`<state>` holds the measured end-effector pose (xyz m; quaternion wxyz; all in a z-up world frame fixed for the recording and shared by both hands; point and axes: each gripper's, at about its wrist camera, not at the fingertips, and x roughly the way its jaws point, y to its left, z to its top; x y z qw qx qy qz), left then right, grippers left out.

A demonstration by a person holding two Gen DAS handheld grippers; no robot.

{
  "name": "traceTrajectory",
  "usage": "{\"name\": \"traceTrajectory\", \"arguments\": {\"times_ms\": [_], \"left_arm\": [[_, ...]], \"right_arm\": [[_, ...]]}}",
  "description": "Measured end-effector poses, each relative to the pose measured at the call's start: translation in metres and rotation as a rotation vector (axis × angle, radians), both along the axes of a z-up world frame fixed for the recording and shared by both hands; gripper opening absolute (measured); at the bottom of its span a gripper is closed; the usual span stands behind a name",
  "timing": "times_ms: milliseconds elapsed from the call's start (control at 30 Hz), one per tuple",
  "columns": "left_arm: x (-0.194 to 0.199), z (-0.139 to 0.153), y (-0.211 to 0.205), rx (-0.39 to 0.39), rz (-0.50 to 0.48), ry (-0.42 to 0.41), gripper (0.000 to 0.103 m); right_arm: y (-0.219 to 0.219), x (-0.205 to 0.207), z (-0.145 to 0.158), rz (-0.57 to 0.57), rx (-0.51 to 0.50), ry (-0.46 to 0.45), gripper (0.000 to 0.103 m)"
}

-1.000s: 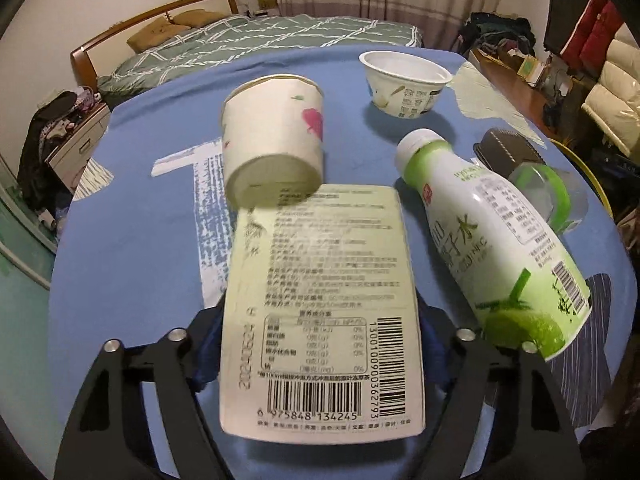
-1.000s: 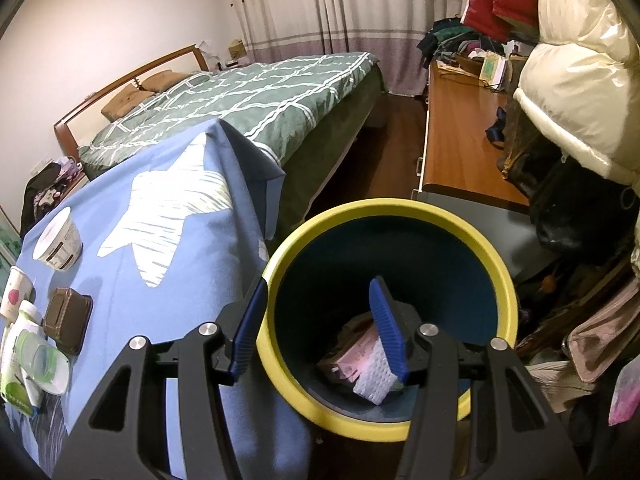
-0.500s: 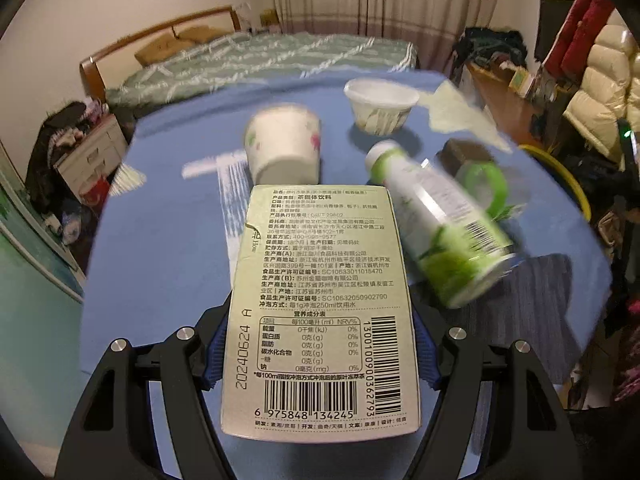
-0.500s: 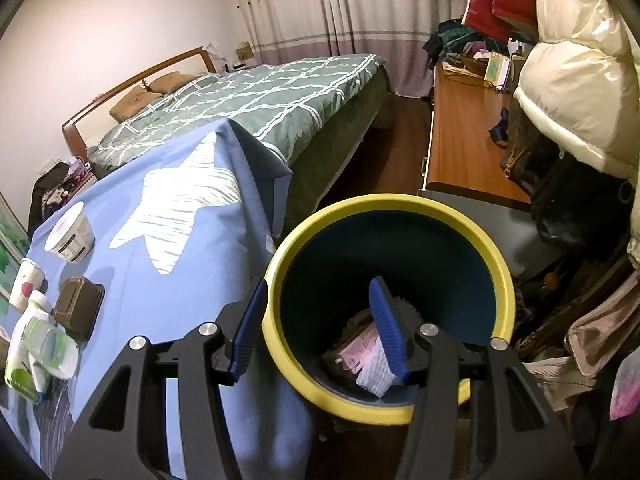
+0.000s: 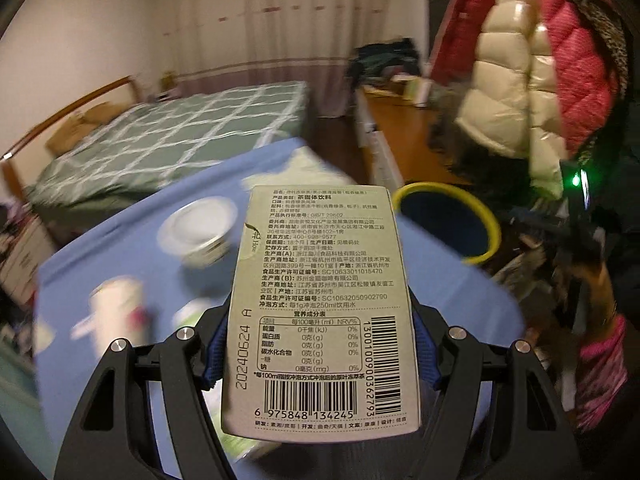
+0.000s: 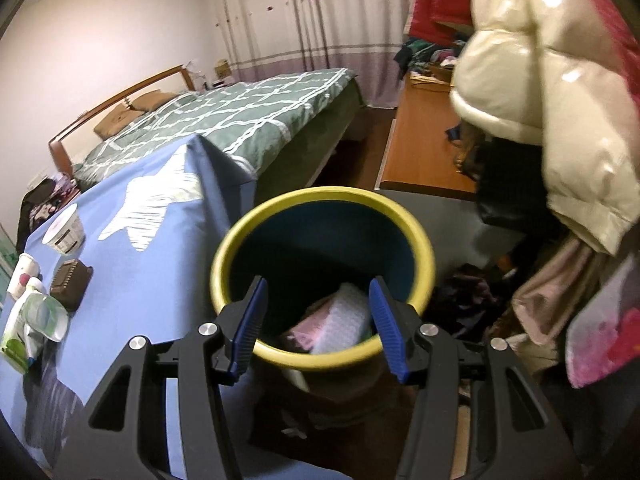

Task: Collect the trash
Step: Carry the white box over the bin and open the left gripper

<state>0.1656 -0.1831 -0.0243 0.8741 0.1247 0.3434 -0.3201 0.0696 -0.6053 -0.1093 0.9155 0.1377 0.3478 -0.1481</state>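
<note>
Lifted off the blue surface (image 5: 120,240), the pale green printed carton (image 5: 320,312) sits clamped in the left hand-held gripper (image 5: 320,348), aimed toward the yellow-rimmed bin (image 5: 486,220). Right hand-held gripper (image 6: 318,328) hangs half-open, empty, above it.

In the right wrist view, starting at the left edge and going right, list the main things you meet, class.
Green-labelled bottle → brown box → white star print on the blue cloth → yellow-rimmed bin → wooden desk top → cream puffer jacket.
</note>
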Motion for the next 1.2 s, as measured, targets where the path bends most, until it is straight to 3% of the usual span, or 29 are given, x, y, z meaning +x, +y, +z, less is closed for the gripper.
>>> {"name": "traceTrajectory", "arguments": {"times_ms": [167,400,633,733,800,933,1200], "left_arm": [[0.019,-0.006,-0.096,-0.001,-0.125,0.017,0.071],[0.046,-0.043,-0.216,0.034,-0.217,0.077,0.071],[0.064,-0.079,-0.291,0.064,-0.256,0.160,0.071],[0.071,-0.090,-0.316,0.082,-0.251,0.153,0.073],[0.079,-0.096,-0.324,0.086,-0.221,0.147,0.086],[0.083,-0.088,-0.316,0.054,-0.177,0.124,0.087],[0.054,-0.029,-0.220,-0.043,-0.101,-0.031,0.096]], "right_arm": [[-0.022,-0.028,-0.002,-0.054,-0.002,-0.009,0.051],[-0.049,-0.056,-0.011,-0.108,0.023,-0.011,0.051],[-0.065,-0.067,-0.025,-0.138,0.048,0.004,0.053],[-0.075,-0.072,-0.031,-0.165,0.069,0.010,0.054],[-0.077,-0.072,-0.034,-0.172,0.082,0.013,0.056],[-0.074,-0.067,-0.035,-0.165,0.084,0.019,0.056],[-0.059,-0.053,-0.030,-0.124,0.068,0.018,0.056]]}}
